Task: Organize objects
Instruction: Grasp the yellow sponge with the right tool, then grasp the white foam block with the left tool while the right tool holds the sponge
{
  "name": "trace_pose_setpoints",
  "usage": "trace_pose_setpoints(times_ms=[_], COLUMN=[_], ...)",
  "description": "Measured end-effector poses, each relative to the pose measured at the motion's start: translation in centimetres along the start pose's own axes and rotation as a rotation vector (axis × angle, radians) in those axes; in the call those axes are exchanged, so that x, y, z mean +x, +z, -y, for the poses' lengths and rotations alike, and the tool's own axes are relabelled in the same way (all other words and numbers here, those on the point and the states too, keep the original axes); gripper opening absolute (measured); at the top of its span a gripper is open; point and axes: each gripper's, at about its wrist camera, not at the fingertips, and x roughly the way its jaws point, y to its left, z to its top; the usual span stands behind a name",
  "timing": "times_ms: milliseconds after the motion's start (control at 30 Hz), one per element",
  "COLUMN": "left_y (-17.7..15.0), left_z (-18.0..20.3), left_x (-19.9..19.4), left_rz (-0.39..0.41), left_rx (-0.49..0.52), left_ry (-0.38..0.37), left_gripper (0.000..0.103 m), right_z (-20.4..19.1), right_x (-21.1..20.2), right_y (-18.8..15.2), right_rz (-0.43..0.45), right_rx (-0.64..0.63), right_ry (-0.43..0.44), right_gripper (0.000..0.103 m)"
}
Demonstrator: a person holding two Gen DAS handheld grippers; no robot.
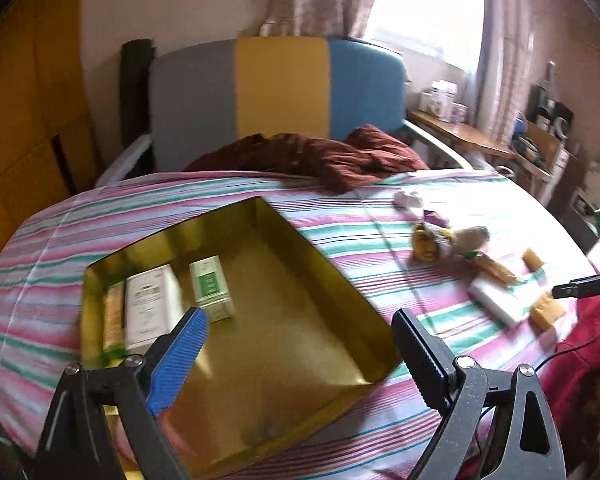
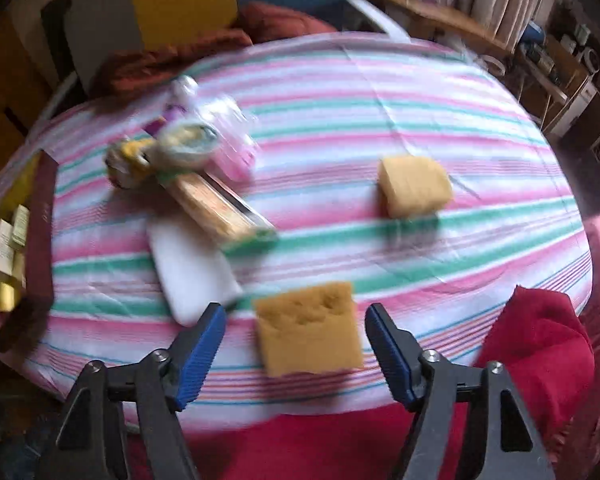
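Blur smears the bottles (image 2: 204,136); both grippers (image 1: 300,332) (image 2: 296,336) gape wide, holding nothing.

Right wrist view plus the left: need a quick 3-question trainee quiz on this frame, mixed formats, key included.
1. True or false: the right gripper is shut on the near sponge.
2. How many boxes lie in the gold tray?
3. What lies across the white pack? A) spaghetti packet B) far sponge C) red cloth

Key:
1. False; its fingers are open, with the sponge between them and no contact visible.
2. Three.
3. A, the spaghetti packet.
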Motion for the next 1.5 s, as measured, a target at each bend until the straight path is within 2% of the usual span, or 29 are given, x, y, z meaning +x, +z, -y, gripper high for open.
trace_pose_setpoints(times_ms=[167,300,333,400,433,633,767,867,933,1133,1267,1367,1500], left_y=[1.4,2.6,2.8,3.2,3.3,3.6,3.1,2.6,2.5,2.2,2.1,2.0,2.0], left_z=[2.7,5.4,6.1,7.6,8.3,12.8,15.8,17.9,19.5,23.2,25.1,26.3,27.3], left_x=[0.3,0.8,0.9,1.4,1.8,5.8,8.8,11.2,12.5,15.7,17.2,18.4,19.8], left_rz=[0.001,-0.006,-0.011,-0.029,-0.039,-0.185,-0.275,-0.348,-0.379,-0.447,-0.47,-0.471,-0.47], left_rx=[0.052,0.101,0.111,0.13,0.138,0.151,0.166,0.147,0.148,0.111,0.096,0.088,0.078], left_ry=[-0.059,-0.115,-0.133,-0.183,-0.193,-0.298,-0.32,-0.339,-0.338,-0.314,-0.293,-0.255,-0.182], left_gripper=[0.096,0.096,0.096,0.096,0.096,0.095,0.093,0.092,0.092,0.092,0.093,0.093,0.1], right_z=[-0.8,-1.1,-1.1,-1.2,-1.2,-0.4,1.4,3.1,3.3,3.9,4.5,4.6,4.8], right_x=[2.4,4.3,4.5,4.8,5.0,3.3,1.5,-0.1,-0.5,-1.6,-0.4,-0.5,-0.6], right_y=[0.3,0.8,0.9,1.0,0.8,0.2,-0.2,-0.9,-0.8,-1.3,-0.4,-0.4,-0.5], right_rz=[-0.117,-0.194,-0.202,-0.215,-0.223,-0.119,-0.017,0.053,0.073,0.148,0.176,0.19,0.202], right_rx=[-0.097,-0.13,-0.133,-0.148,-0.157,-0.105,0.014,0.106,0.132,0.174,0.204,0.208,0.209], right_ry=[0.021,-0.052,-0.056,-0.075,-0.073,-0.073,-0.03,0.035,0.071,0.119,0.172,0.194,0.219], right_gripper=[0.083,0.082,0.081,0.066,0.065,0.061,0.061,0.061,0.061,0.061,0.061,0.061,0.061])
